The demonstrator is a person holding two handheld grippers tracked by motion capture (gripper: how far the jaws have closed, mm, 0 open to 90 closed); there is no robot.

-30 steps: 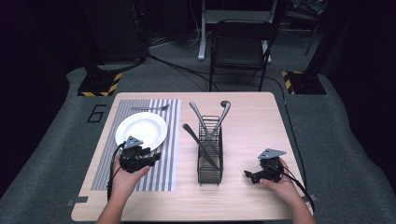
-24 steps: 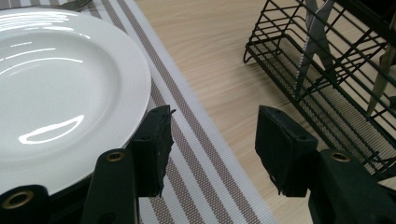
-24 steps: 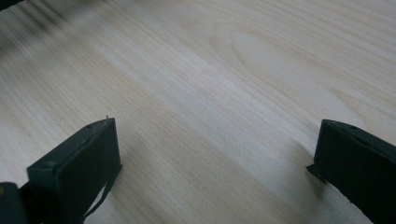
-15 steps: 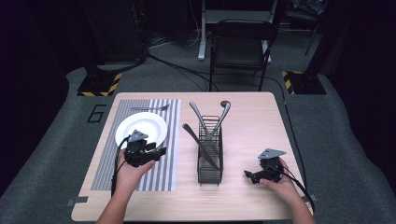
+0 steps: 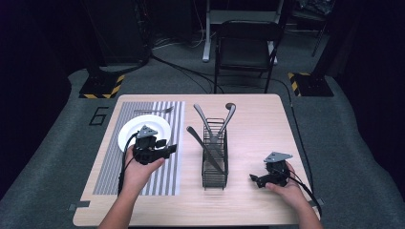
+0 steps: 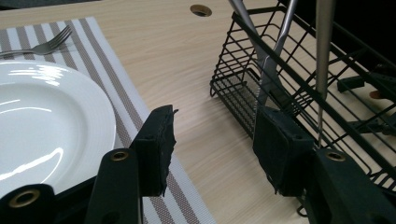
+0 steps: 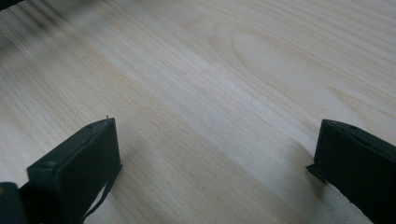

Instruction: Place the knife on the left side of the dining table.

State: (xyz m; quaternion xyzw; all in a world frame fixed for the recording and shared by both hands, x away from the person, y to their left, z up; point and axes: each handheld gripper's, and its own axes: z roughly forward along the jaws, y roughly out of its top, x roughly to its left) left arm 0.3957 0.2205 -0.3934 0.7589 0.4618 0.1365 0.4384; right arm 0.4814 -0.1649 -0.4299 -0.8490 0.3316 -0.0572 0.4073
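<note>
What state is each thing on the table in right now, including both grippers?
Left gripper: open, empty, above the placemat's edge beside the plate.
Right gripper: open, empty, over bare table.
Plate: empty, on the striped placemat.
Fork: lying flat on the placemat beyond the plate.
Wire rack: upright, holding cutlery that leans out of it.

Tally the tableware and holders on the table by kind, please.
Round white plate: 1
Silver metal fork: 1
Black wire cutlery rack: 1
Grey-and-white striped placemat: 1
Long metal utensils leaning in the rack: 3
Total: 7
</note>
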